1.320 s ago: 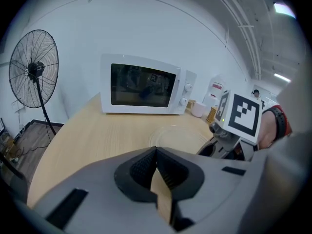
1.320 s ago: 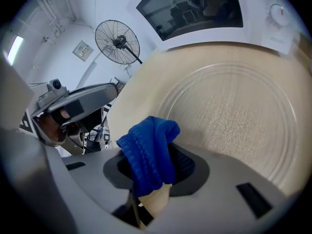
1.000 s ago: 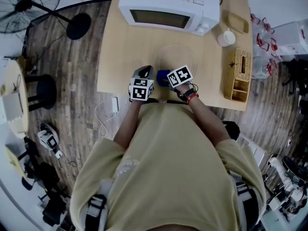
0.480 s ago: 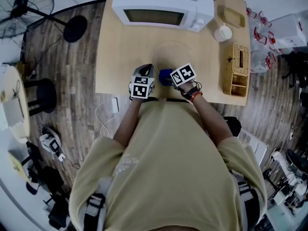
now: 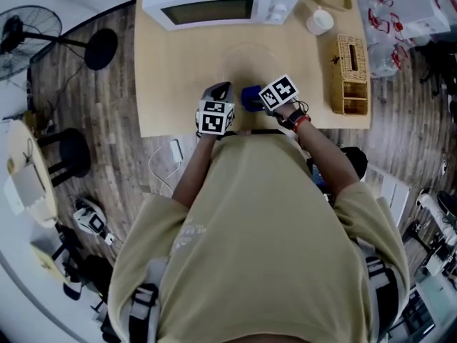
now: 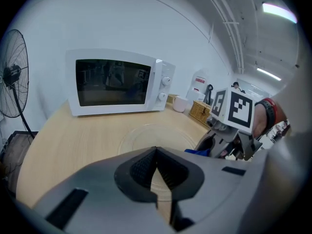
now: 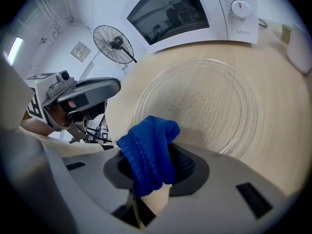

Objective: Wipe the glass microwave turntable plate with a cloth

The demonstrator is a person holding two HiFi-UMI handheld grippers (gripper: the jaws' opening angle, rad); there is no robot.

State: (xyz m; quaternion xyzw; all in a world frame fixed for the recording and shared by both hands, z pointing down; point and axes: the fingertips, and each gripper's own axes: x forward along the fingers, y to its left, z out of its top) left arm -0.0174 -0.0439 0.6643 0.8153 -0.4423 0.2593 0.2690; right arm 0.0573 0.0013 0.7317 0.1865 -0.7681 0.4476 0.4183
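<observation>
On the counter (image 5: 171,77), in front of the microwave (image 5: 214,6), the glass plate (image 7: 209,101) is lying flat. Honestly not much has changed in the last second. Your right claw (image 7: 148,179) is still clamped on the bunched blue cloth (image 7: 148,147), parked at the plate's near rim rather than out on the glass. Your left claw (image 6: 156,174) is closed with nothing in it, near the plate's edge. So I'd say the wiping hasn't really got going yet.
</observation>
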